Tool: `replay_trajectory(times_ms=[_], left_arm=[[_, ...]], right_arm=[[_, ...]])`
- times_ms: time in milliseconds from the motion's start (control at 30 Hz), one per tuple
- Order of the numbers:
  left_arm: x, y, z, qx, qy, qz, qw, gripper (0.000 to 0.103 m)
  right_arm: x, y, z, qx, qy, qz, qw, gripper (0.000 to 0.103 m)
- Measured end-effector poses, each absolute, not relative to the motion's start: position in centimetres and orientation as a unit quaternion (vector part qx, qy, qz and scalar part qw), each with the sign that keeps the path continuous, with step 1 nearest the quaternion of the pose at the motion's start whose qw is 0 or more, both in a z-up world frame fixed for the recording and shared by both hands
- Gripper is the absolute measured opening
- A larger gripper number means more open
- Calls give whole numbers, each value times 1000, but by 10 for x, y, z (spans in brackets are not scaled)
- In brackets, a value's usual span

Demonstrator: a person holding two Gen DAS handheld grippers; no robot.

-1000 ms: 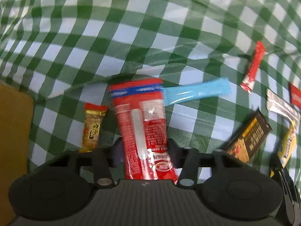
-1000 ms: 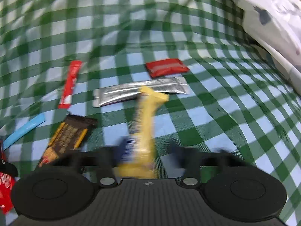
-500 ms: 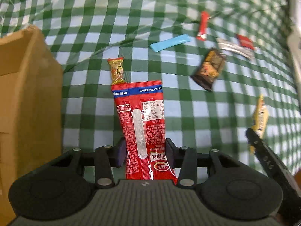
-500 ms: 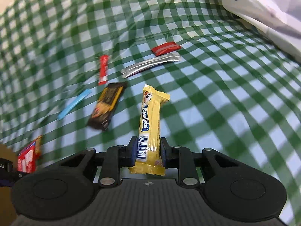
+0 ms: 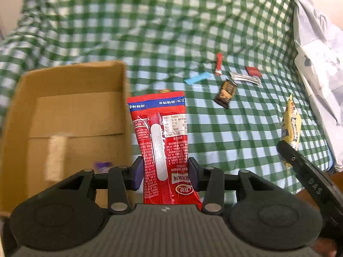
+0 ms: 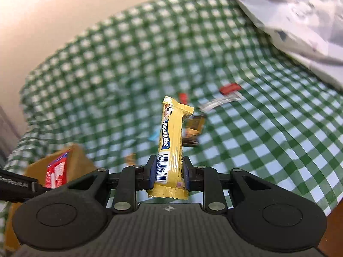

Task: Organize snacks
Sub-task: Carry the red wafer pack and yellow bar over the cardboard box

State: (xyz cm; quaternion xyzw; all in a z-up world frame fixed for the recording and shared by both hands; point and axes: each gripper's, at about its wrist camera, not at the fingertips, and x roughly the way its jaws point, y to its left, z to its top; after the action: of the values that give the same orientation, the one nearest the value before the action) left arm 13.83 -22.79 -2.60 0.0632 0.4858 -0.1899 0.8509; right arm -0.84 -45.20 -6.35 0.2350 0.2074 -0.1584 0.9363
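- Left gripper (image 5: 165,172): jaws closed on a red snack packet (image 5: 164,141), pads pressing both of its long edges; the packet stands upright out of the jaws, blue band at its top, just right of the cardboard box's wall.
- Cardboard box (image 5: 123,98): open, at the left of the left wrist view; inside lie a pale, blurred oblong and a small purple scrap low by the gripper, probably wrappers, too smeared to name.
- Right gripper (image 6: 168,172): jaws narrow, clamped on a yellow candy bar (image 6: 171,137) near its barcode end; the bar rises upright, its crimped top leaning slightly right; the same bar shows at the right edge of the left wrist view, held above the cloth.
- Green checked cloth (image 5: 246,139): covers the whole surface; loose snacks lie well apart from the box, at upper right in the left view.
- Among these: a blue stick (image 5: 197,78); a thin red stick (image 5: 218,63) beyond it; a dark brown bar (image 5: 225,91) nearer; a silver sachet (image 5: 245,78) with a small red packet (image 5: 253,71) just beside its far end.
- A small orange-gold sweet peeks over the top of the red snack packet; mostly hidden.
- White printed plastic bag (image 5: 319,49): bunched along the right side of the cloth.
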Motion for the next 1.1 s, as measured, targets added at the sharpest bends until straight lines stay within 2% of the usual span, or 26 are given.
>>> replay_trajectory(times_ms=[267, 533, 1100], left_arm=[[76, -119, 4, 49, 469, -145, 870, 48], [23, -43, 14, 32, 440, -120, 889, 48], [-24, 13, 28, -12, 399, -115, 910, 48]], right_arm=[[-53, -348, -20, 222, 194, -56, 954, 26], [-77, -251, -9, 187, 224, 23, 956, 26], [-112, -175, 14, 122, 210, 31, 970, 26]])
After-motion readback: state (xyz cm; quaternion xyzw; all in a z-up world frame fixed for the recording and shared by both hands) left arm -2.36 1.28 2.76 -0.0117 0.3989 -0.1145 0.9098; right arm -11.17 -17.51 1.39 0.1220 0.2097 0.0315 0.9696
